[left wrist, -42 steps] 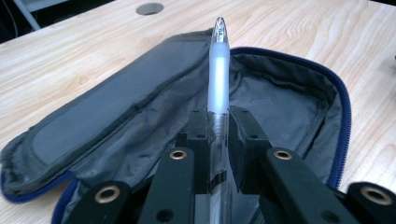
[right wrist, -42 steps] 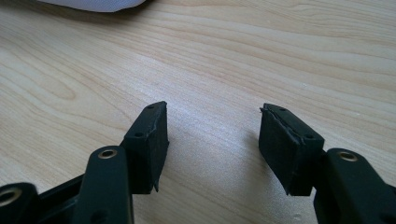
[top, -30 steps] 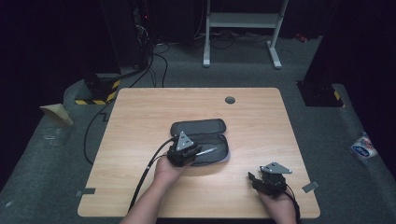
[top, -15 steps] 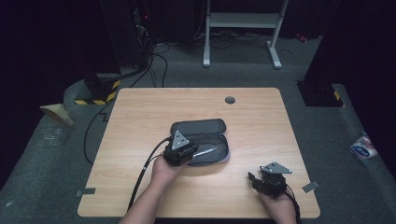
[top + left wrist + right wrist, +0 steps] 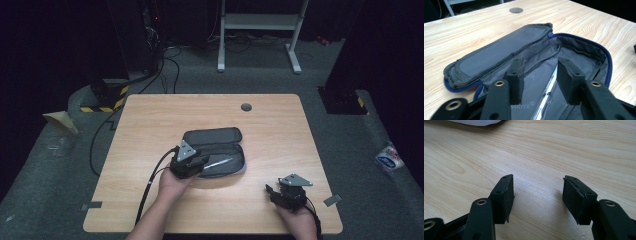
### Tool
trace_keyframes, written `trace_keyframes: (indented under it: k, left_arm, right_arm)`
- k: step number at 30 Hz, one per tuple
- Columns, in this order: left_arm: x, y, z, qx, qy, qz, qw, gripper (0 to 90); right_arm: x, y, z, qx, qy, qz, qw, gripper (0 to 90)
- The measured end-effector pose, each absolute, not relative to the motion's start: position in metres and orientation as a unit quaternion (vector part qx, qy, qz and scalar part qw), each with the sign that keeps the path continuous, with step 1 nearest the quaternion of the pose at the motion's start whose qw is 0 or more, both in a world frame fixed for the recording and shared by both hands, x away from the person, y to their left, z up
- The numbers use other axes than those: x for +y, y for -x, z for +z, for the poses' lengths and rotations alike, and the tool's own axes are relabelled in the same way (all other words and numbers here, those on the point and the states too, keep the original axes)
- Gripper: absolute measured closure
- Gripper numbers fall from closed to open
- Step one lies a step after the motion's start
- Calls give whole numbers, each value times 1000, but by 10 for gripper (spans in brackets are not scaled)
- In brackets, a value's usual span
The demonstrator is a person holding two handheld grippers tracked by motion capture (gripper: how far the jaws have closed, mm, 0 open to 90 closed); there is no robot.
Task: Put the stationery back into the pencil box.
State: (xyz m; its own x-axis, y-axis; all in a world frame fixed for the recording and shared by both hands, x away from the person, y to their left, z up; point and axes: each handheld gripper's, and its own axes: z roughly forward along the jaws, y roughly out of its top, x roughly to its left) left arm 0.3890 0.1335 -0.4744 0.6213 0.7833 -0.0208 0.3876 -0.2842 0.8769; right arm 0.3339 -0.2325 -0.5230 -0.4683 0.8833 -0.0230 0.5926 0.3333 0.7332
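— Hovering above the open pencil case [image 5: 215,150], the left gripper [image 5: 540,75] has its fingers released; they have just been opening, and the pen [image 5: 218,163] lies inside the case under them.

— And the right gripper [image 5: 537,197]?

— At five o'clock on the worktop [image 5: 280,125], fingers apart, grasping nothing.
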Motion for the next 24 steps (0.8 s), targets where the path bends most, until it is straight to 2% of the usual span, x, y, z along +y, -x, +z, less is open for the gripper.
trace_keyframes:
  k: [14, 19, 24]
  left_arm:
    - [163, -381, -473, 413, -749, 205, 476, 258]
    - [175, -376, -474, 414, -765, 187, 457, 138]
    - [197, -366, -479, 434, -757, 188, 451, 83]
  right_arm:
    - [-232, -334, -523, 787, -470, 338, 215, 421]
    - [-232, -334, -523, 787, -470, 338, 215, 421]
    - [-232, -334, -523, 787, -469, 338, 215, 421]
